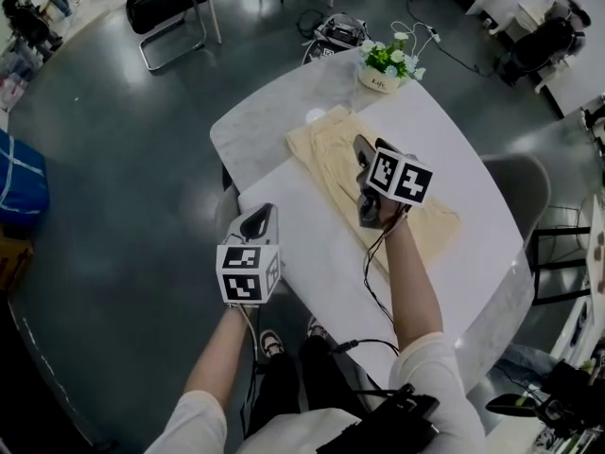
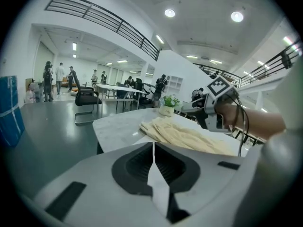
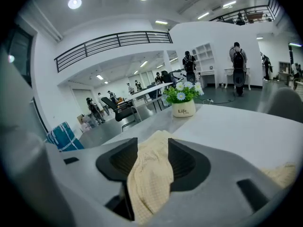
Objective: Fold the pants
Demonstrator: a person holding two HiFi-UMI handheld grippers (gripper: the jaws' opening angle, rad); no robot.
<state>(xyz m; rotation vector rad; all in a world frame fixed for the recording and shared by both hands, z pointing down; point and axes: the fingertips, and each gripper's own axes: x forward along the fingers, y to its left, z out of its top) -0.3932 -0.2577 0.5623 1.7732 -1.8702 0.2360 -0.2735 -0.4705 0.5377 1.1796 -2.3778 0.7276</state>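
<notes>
1. While a person works at a white and grey table in an open hall, cream pants lie spread on its top. They run from near the far end back toward the person's right arm.
2. The right gripper tilts down over the middle of the pants. Its jaws stand wide apart, and a bunched fold of the fabric lies in the gap between them.
3. The left gripper hangs over the near left edge of the table, apart from the pants. Its jaws are closed together with nothing between them.
4. Seen from the left gripper view, the pants rest as a flat, layered pile on the tabletop, with the right gripper above their right-hand end.
5. A small pot of flowers stands at the far end of the table, near the pants but apart from them.
6. A black cable runs from the right gripper back along the person's forearm and over the near part of the table.
7. Beyond the table, a black chair stands on the dark floor, and a blue bag sits at the left edge of the head view.
8. Several people stand well away across the hall, visible in both gripper views.
</notes>
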